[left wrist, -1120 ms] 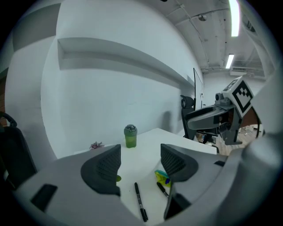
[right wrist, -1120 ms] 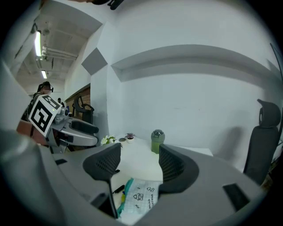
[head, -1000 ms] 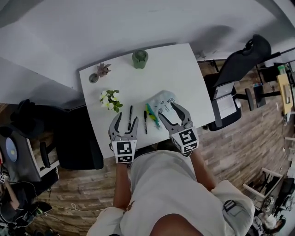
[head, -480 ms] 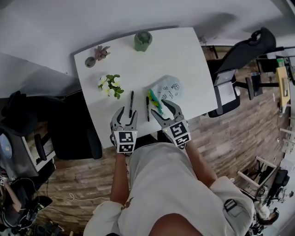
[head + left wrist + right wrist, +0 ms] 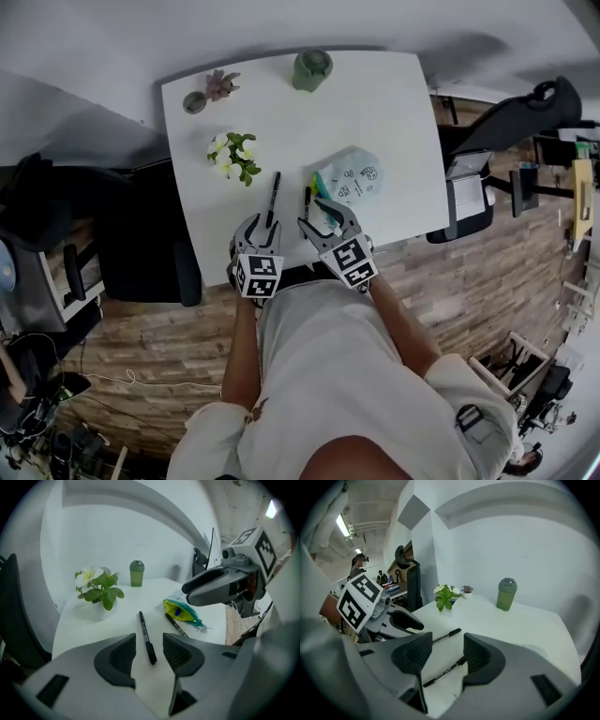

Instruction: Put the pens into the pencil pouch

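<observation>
White table point(image 5: 394, 103), seen from above; person stands at its near edge, a gripper in each hand.

Left gripper point(image 5: 149, 649): jaws closing, a gap showing on both sides; near end of the left pen point(image 5: 145, 632) lies between them on the tabletop; pads point(image 5: 123, 654) not pressing on it; pen runs away from the gripper, towards the far side.

Right gripper point(image 5: 444, 652): jaws closing, likewise apart; the right pen point(image 5: 438, 674) lies slantwise on the table between them; no contact visible between pads point(image 5: 474, 657) and pen; nothing gripped.

Pencil pouch point(image 5: 354, 176): pale, printed, flat on the right part of the table, just beyond the right gripper; its mouth, yellow and teal, faces left; right pen lies just beside that mouth; both pens outside the pouch.

The two pens lie near each other, roughly parallel, left pen to the left; the grippers sit side by side near the near table edge.

Other items: flowering plant point(image 5: 234, 156) left of the pens; green cup point(image 5: 312, 68) at the far edge; small potted plant point(image 5: 221, 84) at the far left corner, well apart from the pens.
</observation>
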Demonstrator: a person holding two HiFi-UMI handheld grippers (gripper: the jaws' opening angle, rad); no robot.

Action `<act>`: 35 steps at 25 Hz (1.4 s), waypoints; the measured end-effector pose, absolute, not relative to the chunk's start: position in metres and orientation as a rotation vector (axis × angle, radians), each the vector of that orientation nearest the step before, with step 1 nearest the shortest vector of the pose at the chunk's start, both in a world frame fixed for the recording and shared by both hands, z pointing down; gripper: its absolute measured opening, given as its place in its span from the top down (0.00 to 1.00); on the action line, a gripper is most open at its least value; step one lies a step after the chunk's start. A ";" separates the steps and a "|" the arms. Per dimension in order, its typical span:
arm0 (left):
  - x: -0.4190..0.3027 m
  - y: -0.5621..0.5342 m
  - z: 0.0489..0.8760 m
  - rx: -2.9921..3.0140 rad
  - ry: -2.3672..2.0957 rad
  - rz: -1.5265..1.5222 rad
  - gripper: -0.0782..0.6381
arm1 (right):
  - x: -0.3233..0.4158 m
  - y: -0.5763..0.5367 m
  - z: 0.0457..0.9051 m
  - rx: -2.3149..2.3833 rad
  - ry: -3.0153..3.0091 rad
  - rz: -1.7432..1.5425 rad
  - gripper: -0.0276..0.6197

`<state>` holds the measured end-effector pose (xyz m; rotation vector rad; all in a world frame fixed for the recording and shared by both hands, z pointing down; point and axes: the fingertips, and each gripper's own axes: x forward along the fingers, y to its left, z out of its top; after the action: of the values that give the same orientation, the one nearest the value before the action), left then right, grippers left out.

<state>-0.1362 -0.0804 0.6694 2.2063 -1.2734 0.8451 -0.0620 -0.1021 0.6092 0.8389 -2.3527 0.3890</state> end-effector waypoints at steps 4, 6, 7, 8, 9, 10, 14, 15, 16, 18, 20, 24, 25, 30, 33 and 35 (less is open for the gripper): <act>-0.136 -0.074 0.684 2.157 -1.271 0.866 0.66 | -0.067 -0.098 0.623 0.768 -2.352 0.392 0.64; -0.136 -0.072 0.691 2.134 -1.275 0.874 0.67 | -0.070 -0.095 0.630 0.735 -2.350 0.405 0.65; -0.136 -0.071 0.693 2.123 -1.276 0.879 0.67 | -0.071 -0.094 0.633 0.720 -2.348 0.410 0.65; -0.136 -0.071 0.696 2.113 -1.276 0.884 0.67 | -0.072 -0.093 0.636 0.706 -2.347 0.414 0.66; -0.136 -0.070 0.699 2.105 -1.275 0.890 0.68 | -0.073 -0.091 0.639 0.694 -2.345 0.416 0.66; -0.136 -0.069 0.701 2.097 -1.274 0.896 0.68 | -0.074 -0.090 0.642 0.682 -2.343 0.419 0.66; -0.137 -0.066 0.713 2.067 -1.270 0.917 0.72 | -0.076 -0.086 0.652 0.655 -2.339 0.441 0.68; -0.137 -0.066 0.716 2.061 -1.271 0.919 0.72 | -0.077 -0.086 0.653 0.652 -2.338 0.446 0.68; -0.137 -0.066 0.717 2.055 -1.275 0.918 0.72 | -0.077 -0.085 0.654 0.648 -2.339 0.449 0.68; -0.139 -0.066 0.718 2.042 -1.292 0.910 0.74 | -0.078 -0.084 0.654 0.639 -2.345 0.451 0.69; -0.140 -0.067 0.718 2.041 -1.299 0.909 0.76 | -0.078 -0.084 0.653 0.634 -2.350 0.452 0.69; -0.140 -0.066 0.718 2.069 -1.281 0.938 0.80 | -0.074 -0.084 0.654 0.651 -2.345 0.465 0.69; -0.139 -0.066 0.718 2.074 -1.276 0.942 0.82 | -0.072 -0.085 0.654 0.657 -2.344 0.467 0.69; -0.138 -0.066 0.718 2.071 -1.256 0.938 0.82 | -0.063 -0.089 0.650 0.705 -2.337 0.454 0.70; -0.137 -0.066 0.712 2.092 -1.234 0.936 0.82 | -0.051 -0.097 0.648 0.773 -2.310 0.412 0.69; -0.135 -0.066 0.708 2.112 -1.213 0.930 0.82 | -0.043 -0.102 0.646 0.816 -2.293 0.390 0.69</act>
<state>-0.1349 -0.0661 0.7080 2.1122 -1.2133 0.9297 -0.0432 -0.1016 0.6460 0.8164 -2.2933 0.3902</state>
